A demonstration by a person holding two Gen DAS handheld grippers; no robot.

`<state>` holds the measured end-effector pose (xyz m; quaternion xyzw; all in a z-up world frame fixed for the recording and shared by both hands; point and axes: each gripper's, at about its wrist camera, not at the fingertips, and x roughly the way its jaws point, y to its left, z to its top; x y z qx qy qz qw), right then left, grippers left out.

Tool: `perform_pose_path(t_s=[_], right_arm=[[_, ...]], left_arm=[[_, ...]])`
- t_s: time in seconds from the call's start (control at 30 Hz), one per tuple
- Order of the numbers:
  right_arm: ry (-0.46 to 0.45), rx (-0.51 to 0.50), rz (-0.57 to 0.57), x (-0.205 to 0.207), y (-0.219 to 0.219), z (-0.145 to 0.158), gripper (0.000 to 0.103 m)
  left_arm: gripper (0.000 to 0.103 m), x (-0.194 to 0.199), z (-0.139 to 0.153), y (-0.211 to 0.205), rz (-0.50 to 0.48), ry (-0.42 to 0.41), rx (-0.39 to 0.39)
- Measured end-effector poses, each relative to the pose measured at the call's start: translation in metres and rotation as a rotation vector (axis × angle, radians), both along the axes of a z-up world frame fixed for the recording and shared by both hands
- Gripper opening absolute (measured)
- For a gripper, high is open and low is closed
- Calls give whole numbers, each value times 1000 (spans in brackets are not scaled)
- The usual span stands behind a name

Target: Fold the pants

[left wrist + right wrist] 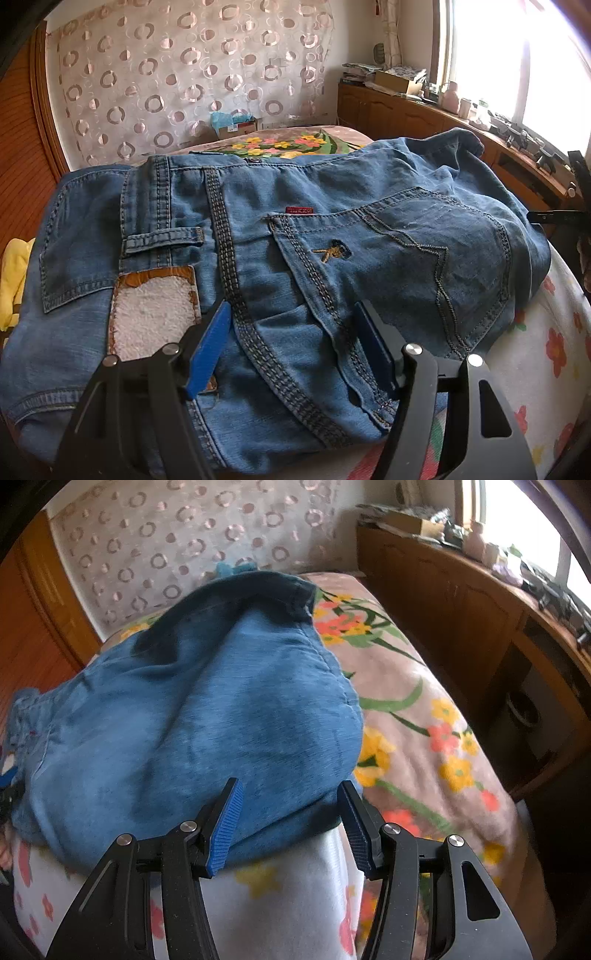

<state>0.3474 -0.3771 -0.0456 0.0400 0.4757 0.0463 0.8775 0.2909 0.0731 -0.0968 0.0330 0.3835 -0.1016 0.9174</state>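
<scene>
Blue denim pants [295,258] lie folded in a thick bundle on a white flowered sheet, seat side up, with a back pocket and a worn waistband patch [153,314] showing. My left gripper [293,321] is open just above the near edge of the pants, its blue pads on either side of the centre seam. In the right wrist view the pants [207,716] bulge up as a rounded heap. My right gripper [290,805] is open at the heap's near edge, holding nothing. Part of it shows at the right edge of the left wrist view [565,218].
The bed carries a white flowered sheet [280,893] and a brown floral blanket [424,716]. A wooden cabinet [461,602] with clutter runs along the right under the window. A yellow cloth [13,280] lies at the left. A patterned curtain [192,74] hangs behind.
</scene>
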Motion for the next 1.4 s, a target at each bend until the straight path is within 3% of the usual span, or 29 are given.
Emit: perform_pose_path(t_s=[0.33, 0.4, 0.57, 0.8, 1.07, 1.4], right_arm=[[31, 74, -48, 12, -6, -4, 54], [24, 74, -49, 14, -7, -4, 48], [-30, 29, -47, 13, -2, 7, 18], [-107, 44, -33, 12, -5, 24, 6], [-167, 70, 127, 4, 32, 54, 1], [-327, 80, 376, -13, 124, 132, 1]], left_arm=[[69, 0, 0, -1, 1, 0, 1], [69, 0, 0, -1, 1, 0, 0], [69, 0, 0, -1, 1, 0, 2], [69, 0, 0, 0, 1, -2, 5], [69, -11, 12, 5, 24, -24, -9], [69, -56, 65, 24, 72, -116, -41]])
